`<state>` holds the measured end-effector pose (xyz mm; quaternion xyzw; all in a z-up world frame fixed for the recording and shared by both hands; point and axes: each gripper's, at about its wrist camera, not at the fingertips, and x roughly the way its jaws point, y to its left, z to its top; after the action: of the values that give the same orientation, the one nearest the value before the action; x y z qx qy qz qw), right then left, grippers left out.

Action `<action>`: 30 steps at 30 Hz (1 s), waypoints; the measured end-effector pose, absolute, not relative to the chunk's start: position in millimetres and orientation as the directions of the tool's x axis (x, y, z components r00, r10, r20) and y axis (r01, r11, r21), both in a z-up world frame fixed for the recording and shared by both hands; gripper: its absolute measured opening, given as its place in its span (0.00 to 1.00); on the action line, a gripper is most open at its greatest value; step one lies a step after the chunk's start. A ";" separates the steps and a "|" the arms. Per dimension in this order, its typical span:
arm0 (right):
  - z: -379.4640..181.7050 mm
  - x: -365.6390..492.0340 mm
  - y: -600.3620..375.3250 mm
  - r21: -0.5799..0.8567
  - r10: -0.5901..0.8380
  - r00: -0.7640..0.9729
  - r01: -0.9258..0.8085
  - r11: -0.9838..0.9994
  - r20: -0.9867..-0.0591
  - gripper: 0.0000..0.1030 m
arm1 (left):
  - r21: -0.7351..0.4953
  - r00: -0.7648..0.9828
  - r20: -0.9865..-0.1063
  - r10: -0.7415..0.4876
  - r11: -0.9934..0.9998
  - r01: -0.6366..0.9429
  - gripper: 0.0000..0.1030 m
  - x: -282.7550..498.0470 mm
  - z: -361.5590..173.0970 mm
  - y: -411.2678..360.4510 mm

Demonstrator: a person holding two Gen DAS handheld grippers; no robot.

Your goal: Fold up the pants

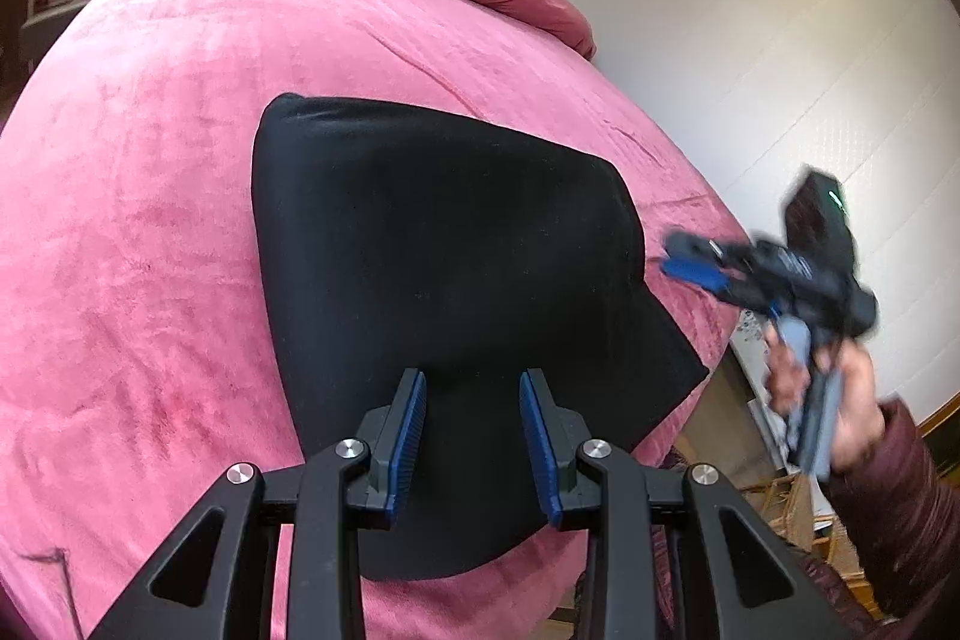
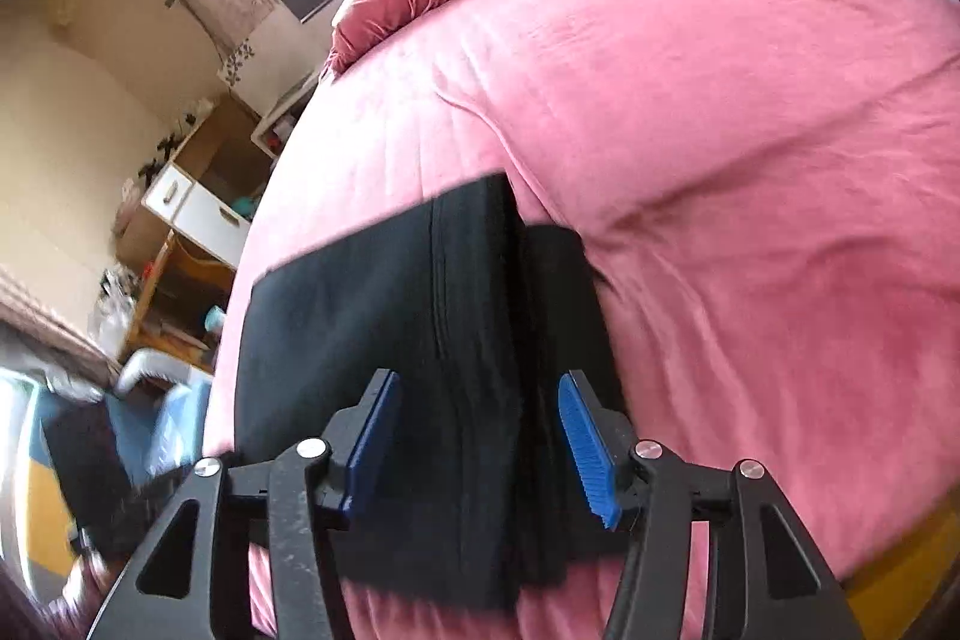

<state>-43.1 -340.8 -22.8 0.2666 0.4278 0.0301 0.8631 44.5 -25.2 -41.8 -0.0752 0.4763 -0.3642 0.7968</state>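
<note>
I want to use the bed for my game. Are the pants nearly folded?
Nearly, it looks like. Done: the black pants lie folded into a compact stack on the pink blanket, with layered edges showing in the right wrist view. In hand: nothing; the left gripper and right gripper are both open above the pants. Left: perhaps a last fold or smoothing; I cannot tell.

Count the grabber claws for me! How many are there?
2. The left gripper hovers open over the black pants on the pink bed; the right gripper, also open, hovers above the pants' other side.
</note>
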 end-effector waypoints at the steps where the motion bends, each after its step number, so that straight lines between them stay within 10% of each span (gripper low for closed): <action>1: -28.7 -30.0 -342.8 0.502 0.291 0.629 0.185 0.845 -0.721 0.58 | -0.464 0.283 -0.704 -0.652 0.723 0.512 0.32 43.6 -41.2 -26.9; 5: -49.9 -1.8 -340.9 0.520 0.324 0.584 0.201 0.830 -0.744 0.54 | -0.460 0.278 -0.697 -0.662 0.709 0.535 0.32 40.4 -41.4 -35.1; 7: -54.3 1.7 -337.6 0.502 0.324 0.565 0.189 0.844 -0.758 0.12 | -0.461 0.254 -0.705 -0.663 0.700 0.545 0.32 39.7 -45.6 -42.4; 9: -47.7 -1.6 -337.1 0.480 0.312 0.574 0.165 0.862 -0.757 0.03 | -0.459 0.229 -0.715 -0.661 0.690 0.560 0.32 39.7 -50.8 -53.6; 25: -54.4 9.2 -339.1 0.307 0.170 0.542 0.172 0.936 -0.823 0.04 | -0.401 0.223 -0.756 -0.616 0.704 0.586 0.33 45.2 -55.0 -109.4; 30: -38.7 -0.8 -328.7 0.239 0.105 0.561 0.171 0.956 -0.821 0.24 | -0.304 0.412 -0.720 -0.559 0.787 0.537 0.36 45.8 -15.3 -82.3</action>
<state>-0.8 -328.7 -38.7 0.1474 0.4682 -0.0191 0.8710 45.8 -82.3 -15.3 -0.0125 0.4333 -0.3263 0.8400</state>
